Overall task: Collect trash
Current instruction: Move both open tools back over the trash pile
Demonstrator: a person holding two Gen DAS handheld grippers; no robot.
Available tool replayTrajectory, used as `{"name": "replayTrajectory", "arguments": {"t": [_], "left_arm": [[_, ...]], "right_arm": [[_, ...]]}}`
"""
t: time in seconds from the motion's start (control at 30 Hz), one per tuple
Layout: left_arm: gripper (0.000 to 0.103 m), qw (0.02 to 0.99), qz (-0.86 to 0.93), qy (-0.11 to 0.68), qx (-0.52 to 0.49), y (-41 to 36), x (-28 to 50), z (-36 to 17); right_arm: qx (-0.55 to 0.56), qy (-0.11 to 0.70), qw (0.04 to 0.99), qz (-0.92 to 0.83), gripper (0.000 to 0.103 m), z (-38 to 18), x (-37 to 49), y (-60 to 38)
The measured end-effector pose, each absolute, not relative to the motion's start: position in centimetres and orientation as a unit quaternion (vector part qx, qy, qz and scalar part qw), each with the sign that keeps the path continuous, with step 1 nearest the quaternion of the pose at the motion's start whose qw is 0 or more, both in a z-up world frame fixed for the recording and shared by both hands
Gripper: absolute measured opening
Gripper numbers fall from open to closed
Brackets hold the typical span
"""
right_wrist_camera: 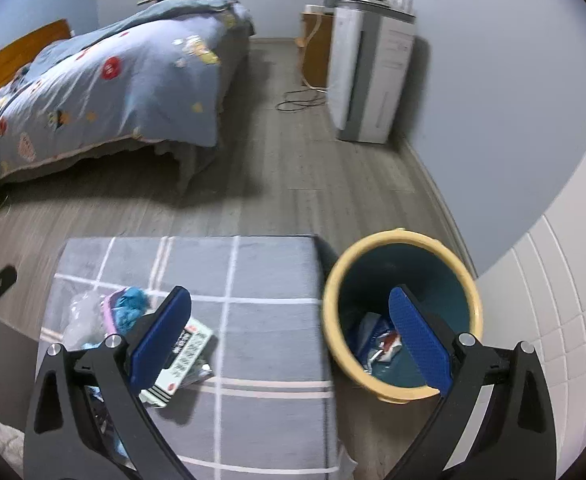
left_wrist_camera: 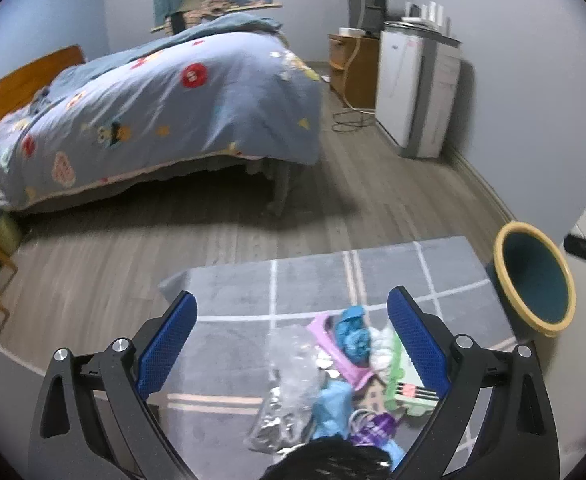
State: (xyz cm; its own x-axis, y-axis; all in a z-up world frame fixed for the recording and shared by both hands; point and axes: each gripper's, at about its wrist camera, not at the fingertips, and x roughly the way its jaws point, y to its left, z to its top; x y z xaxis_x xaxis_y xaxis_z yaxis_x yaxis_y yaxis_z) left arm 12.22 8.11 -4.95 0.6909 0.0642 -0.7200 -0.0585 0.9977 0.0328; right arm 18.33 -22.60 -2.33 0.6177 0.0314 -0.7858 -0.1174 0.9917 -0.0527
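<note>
A pile of trash lies on a grey checked cloth: a clear plastic bag, a pink wrapper, crumpled blue wrappers and a green-white box. My left gripper is open and empty above the pile. My right gripper is open and empty, its right finger over the yellow-rimmed teal bin, which holds some wrappers. The pile also shows in the right wrist view, with the box behind the left finger. The bin shows in the left wrist view.
A bed with a blue patterned duvet stands behind on a wood floor. A white appliance and a wooden cabinet stand by the right wall, with a cable on the floor. A white tiled surface lies right of the bin.
</note>
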Motion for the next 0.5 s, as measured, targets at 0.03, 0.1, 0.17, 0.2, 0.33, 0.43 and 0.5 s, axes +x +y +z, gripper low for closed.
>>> {"name": "replayTrajectory", "arguments": {"t": [0.03, 0.1, 0.17, 0.2, 0.33, 0.43, 0.5], "left_arm": [[0.095, 0.919, 0.035, 0.392, 0.000, 8.5, 12.2, -5.0], [0.095, 0.918, 0.041, 0.395, -0.006, 9.5, 12.2, -5.3], [0.095, 0.915, 0.046, 0.400, -0.019, 10.5, 12.1, -5.7], [0.095, 0.914, 0.047, 0.403, -0.026, 11.0, 12.1, -5.9], [0.095, 0.910, 0.057, 0.410, -0.036, 12.7, 12.2, -6.5], [0.095, 0.905, 0.059, 0.421, -0.030, 13.0, 12.3, -7.2], [0.095, 0.902, 0.064, 0.427, -0.023, 13.2, 12.3, -7.7]], "right_arm": [[-0.048, 0.437, 0.897, 0.044, 0.097, -2.6, 18.2, -22.2], [-0.041, 0.444, 0.894, 0.048, 0.097, -3.5, 18.0, -21.5], [-0.046, 0.453, 0.889, 0.047, 0.097, -4.3, 17.8, -20.6], [-0.052, 0.456, 0.887, 0.045, 0.097, -4.6, 17.8, -20.2], [-0.049, 0.461, 0.884, 0.057, 0.097, -5.3, 17.7, -18.6], [-0.043, 0.467, 0.880, 0.075, 0.097, -6.1, 18.0, -17.5], [-0.034, 0.474, 0.876, 0.084, 0.097, -6.9, 18.3, -17.0]]}}
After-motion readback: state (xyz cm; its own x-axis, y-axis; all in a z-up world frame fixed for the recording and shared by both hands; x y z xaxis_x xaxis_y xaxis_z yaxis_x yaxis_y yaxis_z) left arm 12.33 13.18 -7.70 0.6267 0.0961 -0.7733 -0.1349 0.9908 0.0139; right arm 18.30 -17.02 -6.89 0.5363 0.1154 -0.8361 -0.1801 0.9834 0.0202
